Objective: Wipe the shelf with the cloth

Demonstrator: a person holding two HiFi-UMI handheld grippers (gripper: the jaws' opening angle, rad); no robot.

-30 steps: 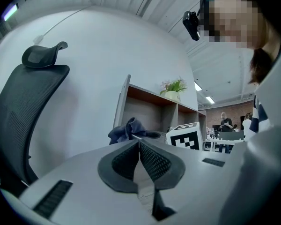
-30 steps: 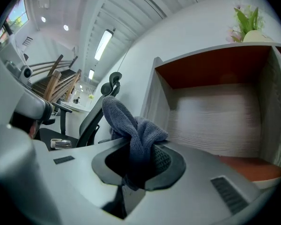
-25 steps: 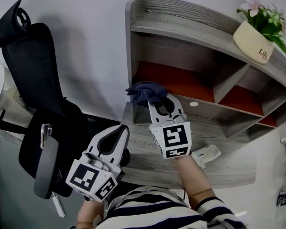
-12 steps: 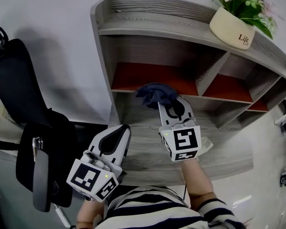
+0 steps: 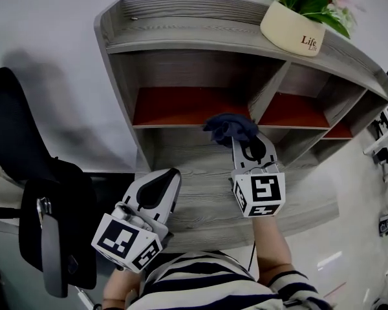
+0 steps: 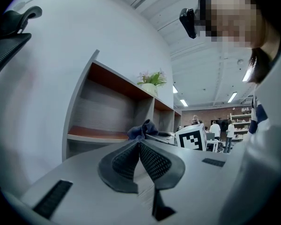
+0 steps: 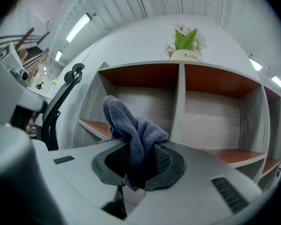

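A grey wooden shelf unit (image 5: 181, 28) with red-brown boards in its compartments stands on a grey desk (image 5: 200, 192). My right gripper (image 5: 240, 136) is shut on a dark blue cloth (image 5: 230, 126), held bunched up just in front of the shelf's lower front edge near the middle divider. In the right gripper view the cloth (image 7: 133, 135) sticks up from between the shut jaws, with the shelf (image 7: 178, 107) straight ahead. My left gripper (image 5: 160, 181) hangs low at the desk's near left, jaws shut with nothing in them; its own view shows the cloth (image 6: 141, 129) beyond the tips.
A cream flower pot (image 5: 292, 26) with a plant stands on the shelf's top right. A black office chair (image 5: 39, 192) is at the left, beside the desk. The room at the right holds more furniture.
The view has swung left relative to the shelf, and my right gripper with the cloth has moved rightwards along the shelf's front, toward the middle divider. The left gripper has stayed put.
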